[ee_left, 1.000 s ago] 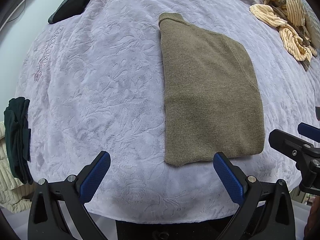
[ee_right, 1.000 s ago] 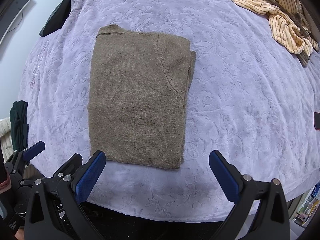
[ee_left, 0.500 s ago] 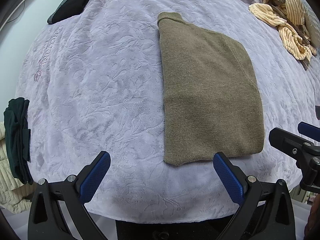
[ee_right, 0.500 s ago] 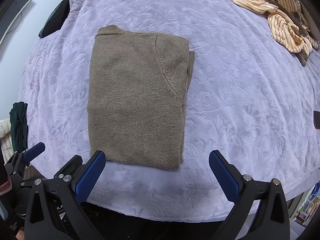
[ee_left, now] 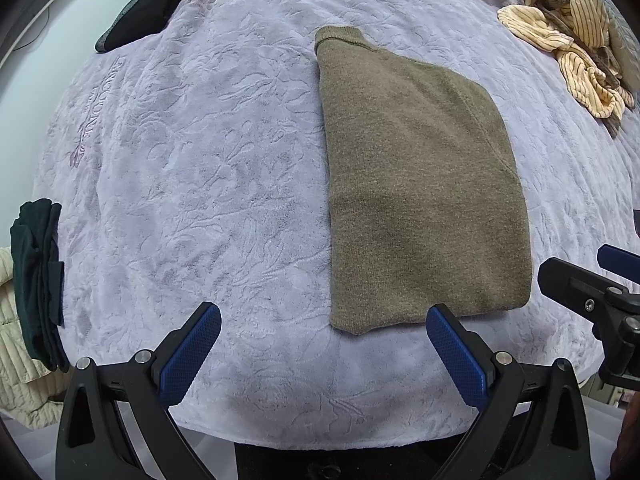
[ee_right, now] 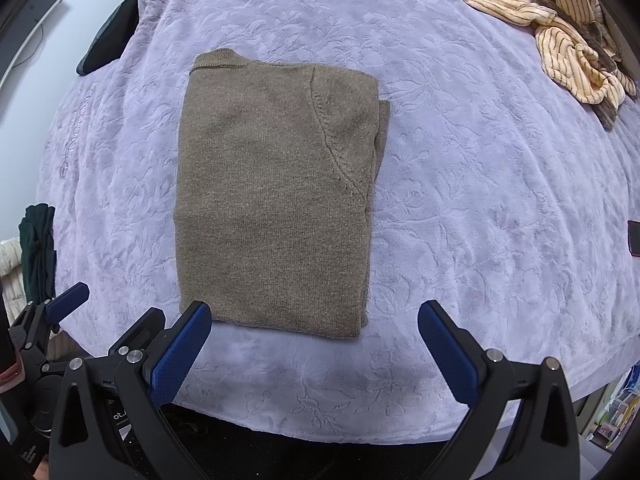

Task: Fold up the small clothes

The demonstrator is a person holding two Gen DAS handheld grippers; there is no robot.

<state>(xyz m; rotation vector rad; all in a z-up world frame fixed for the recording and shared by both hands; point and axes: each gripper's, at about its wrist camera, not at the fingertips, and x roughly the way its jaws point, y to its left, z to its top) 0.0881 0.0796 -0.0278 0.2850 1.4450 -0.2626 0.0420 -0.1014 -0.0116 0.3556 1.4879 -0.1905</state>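
Both grippers spread wide, nothing held. Left gripper point(ee_left: 323, 342) hovers at the near edge of the lilac embossed blanket point(ee_left: 192, 168); folded olive-brown sweater point(ee_left: 416, 184) lies flat just ahead, toward its right finger, whose blue pad point(ee_left: 454, 350) sits just short of the hem. From the right gripper point(ee_right: 314, 340), sweater point(ee_right: 276, 200) is ahead & slightly left, hem near the left pad point(ee_right: 182, 350), collar at the far end, sleeve seam showing on top. No containers visible. Embroidered lettering on blanket point(ee_left: 86, 124) far left of left gripper, too distorted to read. Striped yellow garment point(ee_right: 560, 28) bunched far ahead-right. Dark green clothes point(ee_left: 38, 280) hang off to the left.
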